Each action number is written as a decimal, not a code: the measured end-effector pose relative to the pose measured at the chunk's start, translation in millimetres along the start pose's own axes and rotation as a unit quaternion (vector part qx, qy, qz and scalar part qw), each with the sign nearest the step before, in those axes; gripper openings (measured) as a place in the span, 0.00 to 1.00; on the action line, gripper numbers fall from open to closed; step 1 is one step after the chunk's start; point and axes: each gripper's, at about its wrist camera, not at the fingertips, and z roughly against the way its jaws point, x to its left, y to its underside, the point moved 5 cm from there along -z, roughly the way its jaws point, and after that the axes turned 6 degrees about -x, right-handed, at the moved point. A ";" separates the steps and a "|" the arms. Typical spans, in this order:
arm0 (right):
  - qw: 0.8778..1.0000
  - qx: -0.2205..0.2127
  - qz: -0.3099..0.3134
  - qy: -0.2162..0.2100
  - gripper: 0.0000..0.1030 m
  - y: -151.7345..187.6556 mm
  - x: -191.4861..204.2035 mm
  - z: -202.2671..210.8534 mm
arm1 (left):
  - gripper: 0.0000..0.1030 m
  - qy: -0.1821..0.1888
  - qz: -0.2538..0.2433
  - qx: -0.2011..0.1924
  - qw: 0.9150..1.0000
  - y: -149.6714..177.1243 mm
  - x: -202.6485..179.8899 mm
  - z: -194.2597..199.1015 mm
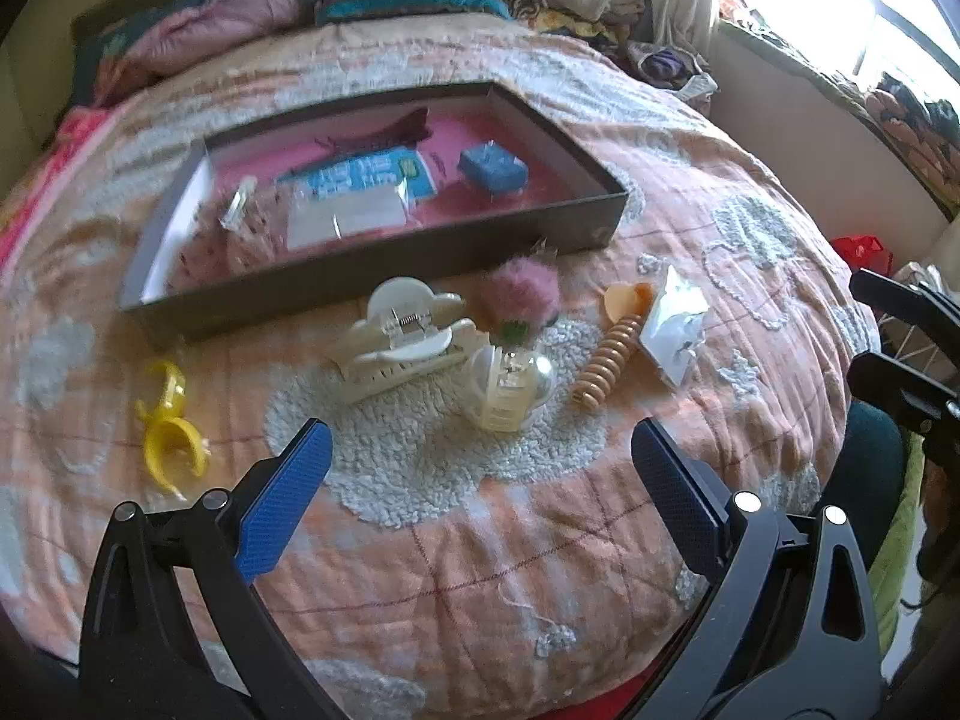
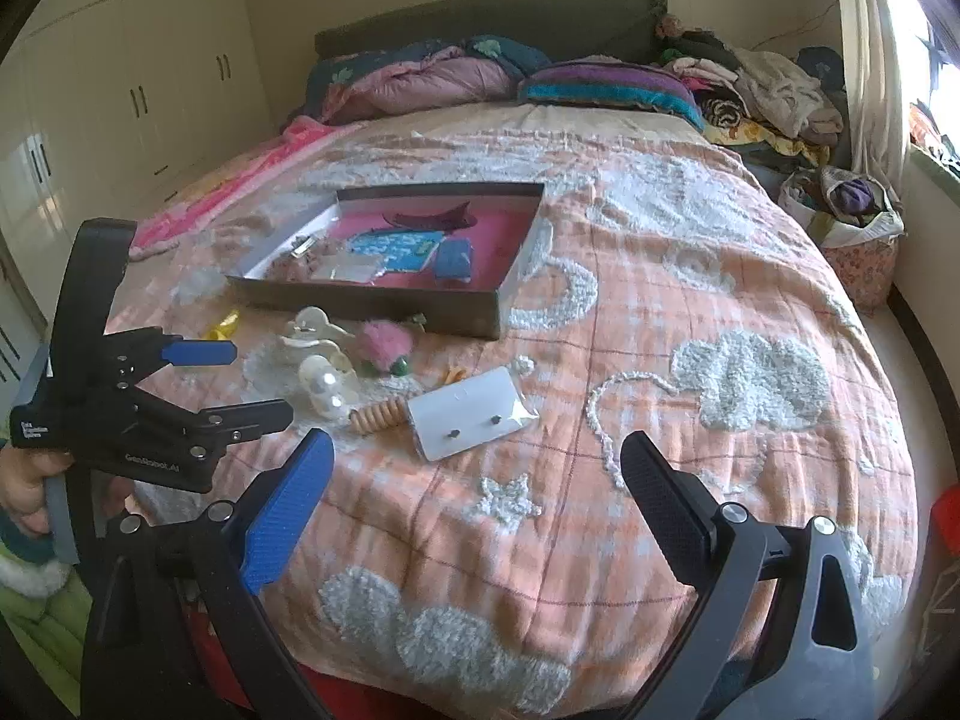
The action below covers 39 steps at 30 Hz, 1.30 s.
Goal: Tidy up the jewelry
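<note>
place: home bedroom | evidence: bed (image 2: pixel 600 330), pillows (image 2: pixel 606 87), wardrobe (image 2: pixel 120 90)

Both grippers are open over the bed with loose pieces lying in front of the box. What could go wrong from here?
The earring card lies flat on soft bedspread; pads may press it down or bend it, perhaps loosening the studs. The white claw clip, pearl piece and pink pom-pom crowd together, so the open left gripper might nudge neighbours. The box wall could snag carried items.

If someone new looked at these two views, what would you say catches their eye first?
Probably the shallow dark box with its pink lining, lying in the middle of the peach bedspread. Just in front of it lies a scatter of small pieces: a white claw clip, a pink pom-pom and a yellow clip off to the left. Both grippers, left gripper and right gripper, hang open and empty.
</note>
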 end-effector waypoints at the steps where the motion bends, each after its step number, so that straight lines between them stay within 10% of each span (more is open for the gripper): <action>1: 1.000 0.003 0.002 -0.001 0.93 -0.1 -0.4 -3.0 | 0.91 0.001 0.004 0.002 1.000 0.0 0.9 -2.4; 14: 0.997 0.058 0.047 0.009 0.93 12.9 -3.9 -56.5 | 0.71 0.033 0.026 0.019 0.999 -4.3 -0.9 -37.4; 19: 0.994 0.079 0.072 -0.002 0.93 16.0 3.6 -77.0 | 0.29 0.044 0.029 0.021 0.998 -3.8 1.3 -45.0; 31: 0.993 0.104 0.045 -0.014 0.93 11.1 -2.2 -112.0 | 0.29 0.067 0.024 0.014 0.997 -2.7 1.2 -35.7; 39: 0.996 0.086 0.021 -0.024 0.66 12.3 -5.9 -96.7 | 0.29 0.070 0.020 0.009 0.997 -1.9 -0.3 -24.3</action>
